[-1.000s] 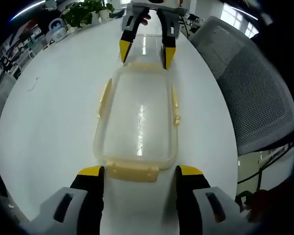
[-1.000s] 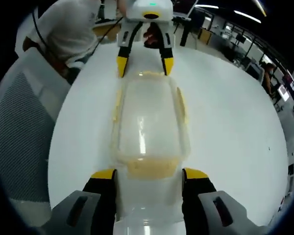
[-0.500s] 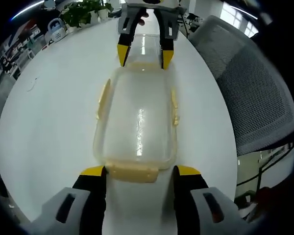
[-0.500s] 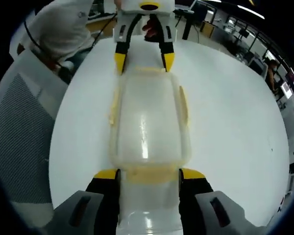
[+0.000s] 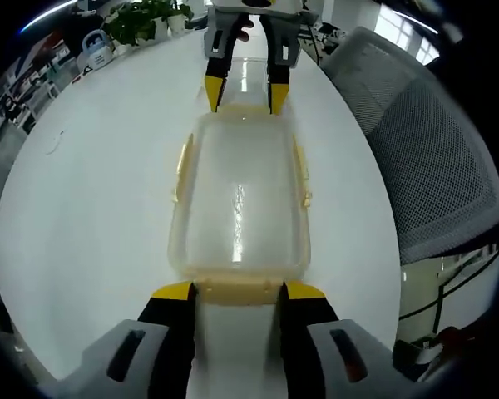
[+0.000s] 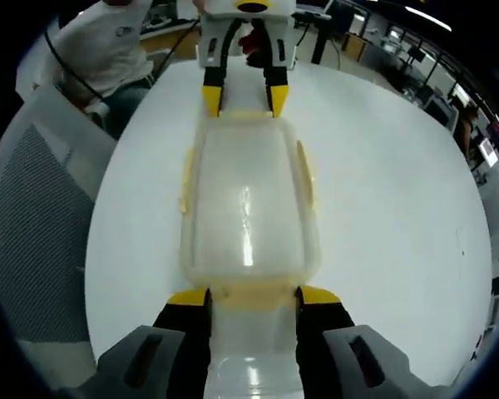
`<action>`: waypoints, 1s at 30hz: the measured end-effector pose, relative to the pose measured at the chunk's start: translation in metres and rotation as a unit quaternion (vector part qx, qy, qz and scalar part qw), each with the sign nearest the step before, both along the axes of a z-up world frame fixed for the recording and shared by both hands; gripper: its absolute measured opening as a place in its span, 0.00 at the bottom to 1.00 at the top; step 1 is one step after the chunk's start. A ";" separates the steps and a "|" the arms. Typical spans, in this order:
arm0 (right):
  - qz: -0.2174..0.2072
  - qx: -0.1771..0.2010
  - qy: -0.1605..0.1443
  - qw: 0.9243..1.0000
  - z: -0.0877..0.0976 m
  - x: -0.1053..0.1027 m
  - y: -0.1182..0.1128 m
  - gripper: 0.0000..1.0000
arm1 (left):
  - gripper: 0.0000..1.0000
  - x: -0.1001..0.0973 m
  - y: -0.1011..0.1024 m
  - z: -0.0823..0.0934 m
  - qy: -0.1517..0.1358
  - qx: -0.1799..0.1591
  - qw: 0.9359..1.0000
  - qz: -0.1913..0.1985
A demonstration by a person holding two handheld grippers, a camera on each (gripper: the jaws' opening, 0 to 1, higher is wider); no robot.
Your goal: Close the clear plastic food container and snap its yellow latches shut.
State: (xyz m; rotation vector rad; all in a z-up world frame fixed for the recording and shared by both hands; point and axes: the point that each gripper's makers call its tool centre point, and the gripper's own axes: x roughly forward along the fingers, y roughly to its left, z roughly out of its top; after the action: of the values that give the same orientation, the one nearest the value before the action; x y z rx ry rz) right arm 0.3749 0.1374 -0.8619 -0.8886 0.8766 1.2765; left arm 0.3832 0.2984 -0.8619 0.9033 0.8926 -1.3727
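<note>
Left gripper view: the white table (image 5: 83, 208) carries the clear container (image 5: 239, 199) lengthwise between my two grippers, lid on. A mesh chair (image 5: 424, 150) stands beside the table. My left gripper (image 5: 237, 291) brackets the near yellow end latch (image 5: 237, 288), jaws apart. My right gripper (image 6: 252, 297) does likewise at the opposite end latch (image 6: 254, 293), jaws apart.

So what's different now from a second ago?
Both pairs of tongs, left and right, narrowed around the yellow end latches of the clear plastic food container. Whether they grip is unclear. The container stayed on the white table, side latches untouched.
</note>
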 end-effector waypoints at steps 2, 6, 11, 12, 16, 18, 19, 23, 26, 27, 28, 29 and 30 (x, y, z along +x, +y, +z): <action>0.001 -0.001 0.000 1.000 0.000 0.000 0.000 0.38 | 0.39 0.000 0.000 0.001 0.000 0.001 1.000 -0.001; 0.003 -0.003 0.001 1.000 0.000 0.000 0.000 0.38 | 0.39 0.000 0.000 0.000 0.000 0.002 1.000 -0.001; 0.004 -0.005 0.001 1.000 0.000 0.000 0.000 0.38 | 0.39 0.000 0.000 0.001 -0.001 0.002 1.000 -0.002; 0.004 -0.005 0.001 1.000 0.000 0.000 0.000 0.38 | 0.39 0.000 -0.001 0.001 -0.001 0.002 1.000 -0.002; 0.004 -0.006 0.000 1.000 0.000 0.000 0.000 0.38 | 0.38 0.001 -0.001 0.001 -0.001 0.004 1.000 -0.002; 0.003 -0.008 0.000 1.000 0.000 -0.001 0.000 0.38 | 0.38 0.000 -0.001 0.001 -0.001 0.005 1.000 -0.001; 0.003 -0.008 0.000 1.000 0.000 -0.001 0.000 0.38 | 0.38 0.000 -0.001 0.001 -0.001 0.005 1.000 -0.001; 0.004 -0.008 0.000 1.000 0.000 0.000 0.000 0.38 | 0.38 0.001 -0.001 0.001 -0.001 0.005 1.000 0.000; 0.009 -0.013 -0.004 1.000 0.000 0.000 0.000 0.38 | 0.38 0.000 -0.001 0.001 -0.003 0.007 1.000 0.002; 0.010 -0.013 -0.004 1.000 0.000 0.000 0.000 0.38 | 0.38 0.000 -0.001 0.002 -0.003 0.008 1.000 0.004; 0.012 -0.013 -0.005 1.000 0.001 0.000 0.000 0.38 | 0.38 0.000 -0.001 0.002 -0.004 0.008 1.000 0.007; 0.016 -0.012 -0.010 1.000 0.001 0.001 0.001 0.38 | 0.37 0.000 0.000 0.002 -0.004 0.009 1.000 0.008; 0.017 -0.013 -0.011 1.000 0.002 0.001 0.000 0.38 | 0.37 -0.001 0.000 0.002 -0.005 0.011 1.000 0.008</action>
State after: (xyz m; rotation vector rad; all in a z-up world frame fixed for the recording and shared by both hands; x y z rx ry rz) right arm 0.3763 0.1379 -0.8602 -0.9396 0.8648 1.2842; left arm 0.3826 0.2980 -0.8600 0.9159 0.9072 -1.3457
